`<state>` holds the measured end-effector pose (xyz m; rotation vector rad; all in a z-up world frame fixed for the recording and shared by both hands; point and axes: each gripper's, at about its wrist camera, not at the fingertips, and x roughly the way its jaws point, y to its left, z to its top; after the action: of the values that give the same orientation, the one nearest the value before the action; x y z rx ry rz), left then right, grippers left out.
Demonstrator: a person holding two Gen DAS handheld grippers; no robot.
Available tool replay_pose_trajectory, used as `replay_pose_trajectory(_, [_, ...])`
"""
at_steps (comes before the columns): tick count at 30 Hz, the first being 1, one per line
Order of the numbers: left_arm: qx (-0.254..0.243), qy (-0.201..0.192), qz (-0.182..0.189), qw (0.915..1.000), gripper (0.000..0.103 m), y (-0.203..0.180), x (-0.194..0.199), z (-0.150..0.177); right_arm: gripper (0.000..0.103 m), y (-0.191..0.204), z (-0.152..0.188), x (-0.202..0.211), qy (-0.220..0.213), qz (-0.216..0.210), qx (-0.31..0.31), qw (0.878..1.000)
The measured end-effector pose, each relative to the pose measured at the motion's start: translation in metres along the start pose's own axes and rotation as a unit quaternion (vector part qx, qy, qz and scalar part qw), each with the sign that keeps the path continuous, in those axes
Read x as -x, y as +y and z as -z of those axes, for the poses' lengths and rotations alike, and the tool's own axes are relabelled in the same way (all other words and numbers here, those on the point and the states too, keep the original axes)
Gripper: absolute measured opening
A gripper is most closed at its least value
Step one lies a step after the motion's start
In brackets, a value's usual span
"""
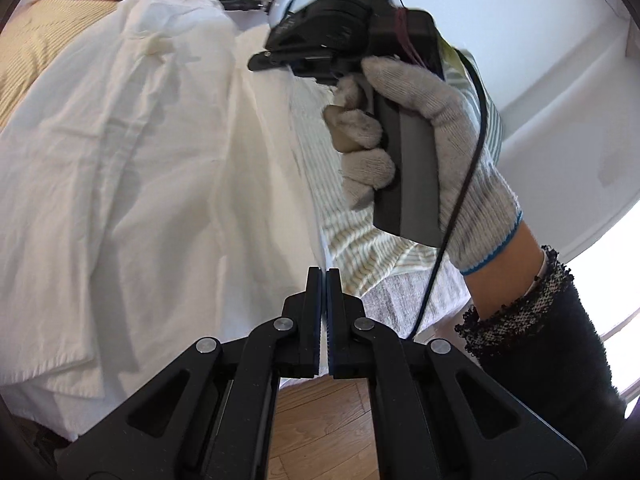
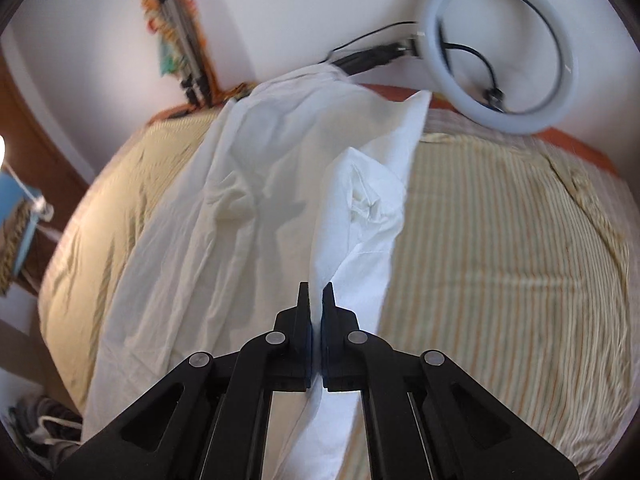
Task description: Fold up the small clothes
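The white, thin, creased cotton garment (image 1: 132,168) lay spread over the left and middle of the left wrist view, on a bed covered by a yellow-and-green striped sheet (image 1: 36,52) that showed at the upper left. At bottom centre the left tongs (image 1: 323,276) were pressed together on the garment's right edge, above a strip of wooden floor (image 1: 320,420). To the right, a hand in a grey knitted glove (image 1: 432,128) gripped the handle of the other black tool.

In the right wrist view the striped sheet filled both sides, and the garment (image 2: 240,220) ran from upper centre down to the bottom. The right tongs (image 2: 316,292) were clamped on a raised fold of it. A white ring lamp (image 2: 432,32) stood at the upper right.
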<state>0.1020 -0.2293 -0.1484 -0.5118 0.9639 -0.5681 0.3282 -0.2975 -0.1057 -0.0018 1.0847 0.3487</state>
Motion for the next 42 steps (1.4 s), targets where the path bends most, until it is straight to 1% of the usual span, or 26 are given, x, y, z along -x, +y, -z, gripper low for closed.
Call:
replay_pose_trajectory(3, [0.015,-0.005,-0.005,0.9999,0.000,0.012,0.009,0.001,0.002,0.025,-0.002,-0.023,0.021,0.007,0.024,0.999])
replay_pose_trajectory(7, [0.039,-0.011,-0.011,0.9991,0.000,0.032,0.022,0.001,0.002,0.045,-0.001,-0.050,0.042,0.015,0.042,0.998])
replay_pose_trajectory(10, [0.049,-0.015,-0.018,0.9986,0.000,0.041,0.028,0.002,0.002,0.050,-0.001,-0.067,0.056,0.024,0.039,0.997])
replay_pose_trajectory(12, [0.055,-0.017,-0.021,0.9981,0.000,0.047,0.031,0.000,0.002,0.047,-0.002,-0.073,0.059,0.021,0.031,0.998])
replay_pose_trajectory(13, [0.062,-0.016,-0.021,0.9977,0.000,0.050,0.031,-0.001,0.004,0.045,-0.004,-0.073,0.057,0.014,0.028,0.998])
replay_pose_trajectory(15, [0.071,-0.012,-0.020,0.9972,0.000,0.055,0.034,0.000,0.010,0.039,-0.006,-0.070,0.060,-0.016,0.014,0.998])
replay_pose_trajectory(17, [0.069,-0.009,-0.023,0.9973,0.000,0.057,0.032,-0.002,0.014,0.029,-0.007,-0.058,0.059,-0.063,-0.009,0.996])
replay_pose_trajectory(18, [0.065,-0.008,-0.026,0.9975,0.000,0.056,0.033,-0.003,0.016,0.022,-0.005,-0.045,0.046,-0.088,-0.019,0.995])
replay_pose_trajectory(19, [0.062,-0.008,-0.028,0.9976,0.000,0.055,0.035,-0.001,0.016,0.015,-0.002,-0.029,0.028,-0.102,-0.025,0.994])
replay_pose_trajectory(21, [0.059,-0.008,-0.032,0.9977,0.000,0.054,0.038,-0.001,0.016,-0.005,0.010,0.001,-0.003,-0.123,-0.042,0.991])
replay_pose_trajectory(22, [0.058,-0.012,-0.036,0.9976,0.000,0.054,0.042,0.000,0.016,-0.012,0.017,0.012,-0.010,-0.125,-0.049,0.991])
replay_pose_trajectory(25, [0.059,-0.022,-0.047,0.9969,0.000,0.056,0.054,0.002,0.016,-0.029,0.051,0.041,-0.030,-0.101,-0.053,0.993])
replay_pose_trajectory(27, [0.061,-0.030,-0.050,0.9964,0.000,0.057,0.064,0.003,0.016,-0.027,0.077,0.051,-0.031,-0.085,-0.041,0.995])
replay_pose_trajectory(28, [0.062,-0.032,-0.050,0.9963,0.000,0.057,0.069,0.003,0.016,-0.025,0.085,0.051,-0.032,-0.079,-0.037,0.996])
replay_pose_trajectory(32, [0.048,-0.054,-0.050,0.9962,0.000,0.051,0.090,-0.009,0.016,-0.008,0.120,0.040,-0.020,-0.063,-0.025,0.998])
replay_pose_trajectory(34, [0.047,-0.068,-0.044,0.9956,0.000,0.046,0.106,-0.022,0.016,0.002,0.131,0.032,0.000,-0.073,-0.016,0.997])
replay_pose_trajectory(35, [0.046,-0.077,-0.041,0.9952,0.000,0.044,0.114,-0.029,0.016,0.011,0.139,0.025,0.019,-0.084,-0.007,0.996])
replay_pose_trajectory(36, [0.043,-0.084,-0.040,0.9947,0.000,0.042,0.122,-0.037,0.016,0.016,0.145,0.025,0.030,-0.085,0.007,0.996])
replay_pose_trajectory(37, [0.038,-0.093,-0.038,0.9942,0.003,0.039,0.132,-0.047,0.016,0.025,0.149,0.027,0.033,-0.079,0.028,0.996])
replay_pose_trajectory(39, [0.019,-0.105,-0.038,0.9935,0.014,0.033,0.153,-0.068,0.016,0.036,0.150,0.038,0.024,-0.072,0.051,0.996])
replay_pose_trajectory(40, [0.002,-0.106,-0.041,0.9935,0.026,0.030,0.164,-0.081,0.018,0.040,0.148,0.046,0.019,-0.078,0.057,0.995])
replay_pose_trajectory(41, [-0.013,-0.104,-0.046,0.9935,0.032,0.030,0.172,-0.090,0.022,0.044,0.147,0.053,0.013,-0.079,0.061,0.995])
replay_pose_trajectory(42, [-0.034,-0.100,-0.054,0.9929,0.033,0.029,0.178,-0.100,0.037,0.049,0.146,0.060,0.006,-0.078,0.070,0.995])
